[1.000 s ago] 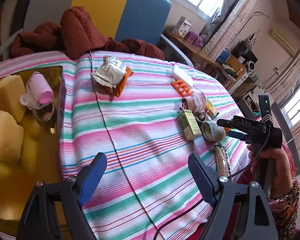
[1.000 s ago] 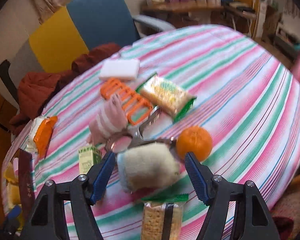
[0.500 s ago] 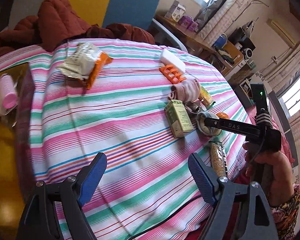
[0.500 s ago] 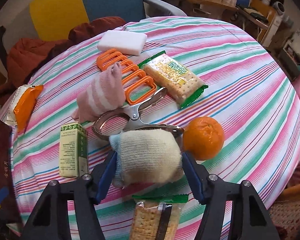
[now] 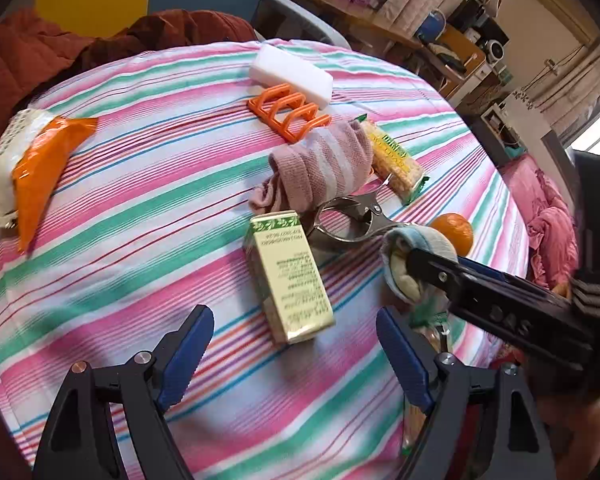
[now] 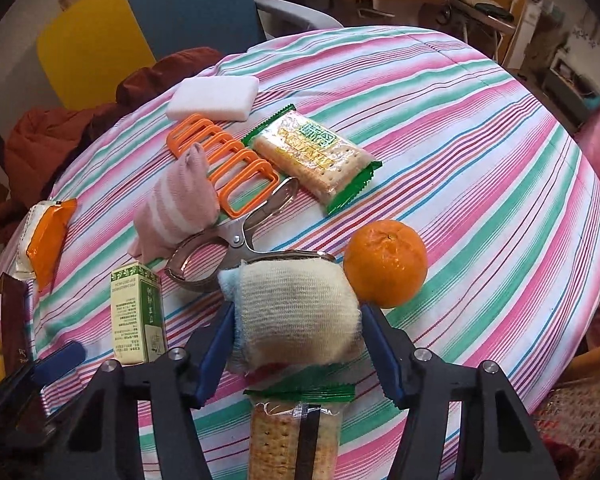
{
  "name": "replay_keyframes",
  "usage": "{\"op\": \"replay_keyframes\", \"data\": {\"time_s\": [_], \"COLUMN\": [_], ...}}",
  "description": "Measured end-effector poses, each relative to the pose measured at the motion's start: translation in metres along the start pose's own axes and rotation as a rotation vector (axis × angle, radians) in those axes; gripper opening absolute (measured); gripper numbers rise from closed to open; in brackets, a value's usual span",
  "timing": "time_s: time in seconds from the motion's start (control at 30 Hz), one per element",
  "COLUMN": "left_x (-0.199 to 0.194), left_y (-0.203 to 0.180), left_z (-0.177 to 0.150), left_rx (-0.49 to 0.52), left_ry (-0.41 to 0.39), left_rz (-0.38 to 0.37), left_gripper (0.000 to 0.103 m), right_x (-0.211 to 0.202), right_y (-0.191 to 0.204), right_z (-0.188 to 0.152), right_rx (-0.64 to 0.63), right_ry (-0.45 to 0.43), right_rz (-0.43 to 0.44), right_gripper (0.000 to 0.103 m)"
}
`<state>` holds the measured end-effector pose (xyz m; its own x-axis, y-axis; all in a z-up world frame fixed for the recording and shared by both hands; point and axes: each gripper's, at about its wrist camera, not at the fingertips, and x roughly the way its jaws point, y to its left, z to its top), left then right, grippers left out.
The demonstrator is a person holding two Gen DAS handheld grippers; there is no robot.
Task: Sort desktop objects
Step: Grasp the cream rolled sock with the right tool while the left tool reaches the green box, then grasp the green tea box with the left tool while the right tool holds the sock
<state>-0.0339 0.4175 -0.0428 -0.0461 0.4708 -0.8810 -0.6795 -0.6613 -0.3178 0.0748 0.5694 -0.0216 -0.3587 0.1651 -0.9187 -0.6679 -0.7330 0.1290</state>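
On the striped tabletop (image 6: 460,128), the right gripper (image 6: 296,320) has closed from wide apart onto the cream rolled sock (image 6: 296,312) beside the orange (image 6: 386,262), ready for lifting; the left gripper (image 5: 296,354), jaws apart and empty, has swung toward the green box (image 5: 288,276)

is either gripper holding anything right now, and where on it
The right gripper is clamped on the cream rolled sock, its pads pressing the two sides of the bundle. The left gripper is open and holds nothing.
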Motion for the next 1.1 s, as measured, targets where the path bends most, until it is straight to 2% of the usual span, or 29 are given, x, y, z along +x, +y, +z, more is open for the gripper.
{"op": "replay_keyframes", "data": {"time_s": [0.2,0.27,0.43,0.53,0.6,0.9,1.07,1.1], "left_x": [0.021,0.018,0.011,0.004,0.000,-0.028,-0.041,-0.043], "left_y": [0.002,0.007,0.012,0.024,0.032,0.054,0.053,0.054], "left_z": [0.006,0.003,-0.007,-0.014,-0.019,-0.061,-0.090,-0.092], "left_rx": [-0.001,0.003,0.066,0.048,0.033,-0.002,0.002,-0.002], "left_ry": [0.023,-0.010,-0.025,-0.038,-0.044,-0.089,-0.110,-0.114], "left_rz": [0.054,0.055,0.084,0.083,0.072,0.057,0.077,0.079], "left_gripper": [0.082,0.076,0.057,0.042,0.037,0.034,0.034,0.036], "right_x": [0.006,0.006,0.007,0.008,0.008,0.000,-0.007,-0.008], "right_y": [0.001,0.004,0.004,0.008,0.014,0.029,0.045,0.050], "right_z": [0.005,0.004,0.005,0.006,0.004,0.002,-0.004,-0.007], "right_rx": [0.014,0.002,-0.002,-0.014,-0.030,-0.079,-0.134,-0.151], "right_ry": [0.003,0.001,-0.001,-0.006,-0.002,-0.040,-0.054,-0.053], "right_rz": [0.008,-0.001,-0.003,0.014,0.035,0.106,0.191,0.204], "right_gripper": [0.064,0.064,0.064,0.063,0.063,0.063,0.063,0.063]}}
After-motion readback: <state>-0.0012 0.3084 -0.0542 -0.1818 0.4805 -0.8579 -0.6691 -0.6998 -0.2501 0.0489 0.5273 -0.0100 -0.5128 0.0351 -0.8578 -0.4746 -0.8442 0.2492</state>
